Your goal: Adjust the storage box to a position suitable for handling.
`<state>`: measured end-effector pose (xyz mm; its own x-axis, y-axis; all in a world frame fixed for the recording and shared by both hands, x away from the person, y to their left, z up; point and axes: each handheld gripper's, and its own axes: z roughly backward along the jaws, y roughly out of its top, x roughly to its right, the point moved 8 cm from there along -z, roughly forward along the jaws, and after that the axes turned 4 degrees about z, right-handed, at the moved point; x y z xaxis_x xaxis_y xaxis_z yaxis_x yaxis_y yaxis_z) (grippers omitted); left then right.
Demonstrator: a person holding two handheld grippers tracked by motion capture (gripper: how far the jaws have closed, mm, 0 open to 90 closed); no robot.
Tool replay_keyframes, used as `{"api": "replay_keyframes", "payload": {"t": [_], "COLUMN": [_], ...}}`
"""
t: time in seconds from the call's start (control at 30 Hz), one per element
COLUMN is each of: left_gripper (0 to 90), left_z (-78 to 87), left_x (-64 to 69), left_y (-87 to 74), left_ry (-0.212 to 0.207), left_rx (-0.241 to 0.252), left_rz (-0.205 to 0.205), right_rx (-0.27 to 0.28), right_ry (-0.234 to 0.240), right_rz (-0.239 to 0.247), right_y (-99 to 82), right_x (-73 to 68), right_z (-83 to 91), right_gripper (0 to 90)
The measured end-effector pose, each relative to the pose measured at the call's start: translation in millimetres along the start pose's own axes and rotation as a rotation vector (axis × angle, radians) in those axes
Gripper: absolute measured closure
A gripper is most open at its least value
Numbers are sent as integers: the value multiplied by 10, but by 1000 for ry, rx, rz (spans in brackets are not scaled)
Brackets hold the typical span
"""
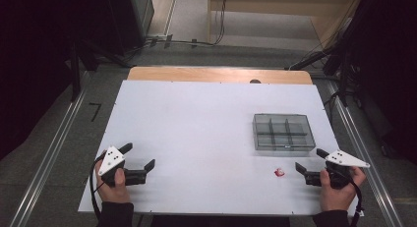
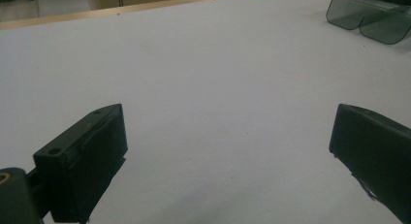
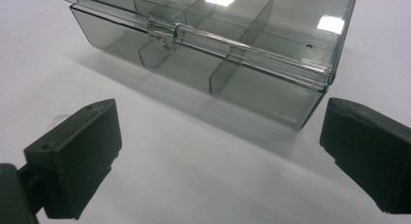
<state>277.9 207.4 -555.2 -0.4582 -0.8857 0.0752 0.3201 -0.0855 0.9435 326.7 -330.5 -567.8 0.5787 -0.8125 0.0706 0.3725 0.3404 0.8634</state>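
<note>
Right tool (image 1: 311,163), lower right of the high view: jaws wide apart, nothing between them, held just above the table (image 1: 196,119). In the right gripper view the same tool (image 3: 218,151) has bare table between its jaws; both jaws are cut off by the bottom and side edges of the frame.

Left tool (image 1: 140,156), lower left of the high view: jaws likewise wide apart, holding nothing. Left gripper view confirms this (image 2: 228,151); the right-hand jaw runs off the frame edge.

Box (image 1: 283,131), right of centre in the high view, just above the right tool and apart from it. Smoky grey, see-through plastic, lid down, clear latch at the front; dividers show through the walls (image 3: 208,49). Its top edge is cut off in the right gripper view; only a corner shows at upper right of the left gripper view (image 2: 368,15). No label or writing legible.

Small red thing (image 1: 279,172) on the table just left of the right tool, below the box; too small to identify.
</note>
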Motion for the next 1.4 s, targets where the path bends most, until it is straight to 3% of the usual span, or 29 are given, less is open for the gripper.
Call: {"api": "replay_keyframes", "payload": {"t": [0.37,0.57,0.73,1.0,1.2,1.4], "left_gripper": [1,1,8,8,8,8], "left_z": [-4,-6,3,-9,-11,-8], "left_x": [22,40,37,47,51,60], "left_y": [-13,-24,-22,-32,-37,-39], "left_ry": [-3,-8,-13,-15,-23,-29], "left_rx": [-8,-16,-8,-21,-23,-22], "left_rz": [-8,-17,-9,-15,-11,-11], "right_rx": [34,55,60,32,3,-24], "right_ry": [-4,36,46,32,70,60], "right_rz": [-24,-76,-81,-79,-84,-76], "right_y": [27,77,207,371,520,619], "right_x": [18,-2,-5,118,219,314], "right_z": [44,70,119,131,129,80], "right_gripper": [0,0,2,13,36,42]}}
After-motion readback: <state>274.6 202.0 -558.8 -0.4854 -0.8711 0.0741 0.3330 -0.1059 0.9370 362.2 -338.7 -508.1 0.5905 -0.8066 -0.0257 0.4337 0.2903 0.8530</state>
